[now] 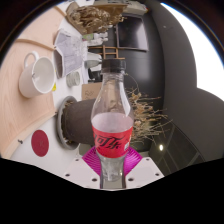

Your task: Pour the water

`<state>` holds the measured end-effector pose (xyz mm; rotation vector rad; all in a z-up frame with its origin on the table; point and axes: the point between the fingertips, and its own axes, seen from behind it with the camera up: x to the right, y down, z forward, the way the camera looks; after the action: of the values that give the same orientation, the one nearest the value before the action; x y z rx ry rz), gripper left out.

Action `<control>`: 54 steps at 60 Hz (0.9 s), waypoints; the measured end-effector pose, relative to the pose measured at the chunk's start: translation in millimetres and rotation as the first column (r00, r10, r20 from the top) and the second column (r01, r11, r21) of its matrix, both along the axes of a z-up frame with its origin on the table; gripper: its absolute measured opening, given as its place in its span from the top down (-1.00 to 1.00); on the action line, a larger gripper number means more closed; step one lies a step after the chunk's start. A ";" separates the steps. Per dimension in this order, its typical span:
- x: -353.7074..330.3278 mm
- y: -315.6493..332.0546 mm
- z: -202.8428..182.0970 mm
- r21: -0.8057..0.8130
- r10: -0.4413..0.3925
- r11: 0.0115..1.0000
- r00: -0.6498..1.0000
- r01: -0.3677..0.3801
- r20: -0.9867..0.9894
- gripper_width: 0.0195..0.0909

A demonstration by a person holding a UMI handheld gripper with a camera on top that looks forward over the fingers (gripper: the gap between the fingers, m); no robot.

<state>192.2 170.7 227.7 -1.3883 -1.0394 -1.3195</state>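
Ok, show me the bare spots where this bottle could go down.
The gripper holds the bottle. Bare table lies between the white cup and the red disc. Crowded: the dark pot and straw nest right behind the bottle.

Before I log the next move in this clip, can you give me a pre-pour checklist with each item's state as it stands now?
1. Bottle held: ok. The cola bottle sits between the gripper fingers, both pink pads against its lower body.
2. Bottle upright: ok, it stands roughly vertical, neck up.
3. Cap off: cannot tell. The bottle's top looks clear and open, but it is too small to be sure.
4. Liquid inside: cannot tell. The body above the red label looks transparent; no level shows.
5. Receiving vessel in view: ok. A white cup stands on the table, beyond the fingers and off to one side.
6. Cup empty and upright: ok, its opening faces up and shows only white.
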 end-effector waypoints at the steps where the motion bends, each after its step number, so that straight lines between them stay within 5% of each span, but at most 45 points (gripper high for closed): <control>1: -2.9 3.2 -2.7 -0.005 0.002 1.000 1.000 -0.002 0.031 0.87; 15: -25.1 37.0 -24.4 -0.025 0.022 1.000 0.914 -0.013 0.406 0.87; 30: -24.0 46.5 -35.8 -0.063 0.028 0.998 0.910 -0.003 0.414 0.87; 43: -2.7 35.9 -34.6 -0.096 -0.067 0.994 0.992 0.057 -0.107 0.87; 54: 8.1 26.2 -49.3 -0.152 -0.156 0.986 0.720 0.071 -0.676 0.87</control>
<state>200.3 196.9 178.5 -1.8551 -0.5205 -0.7015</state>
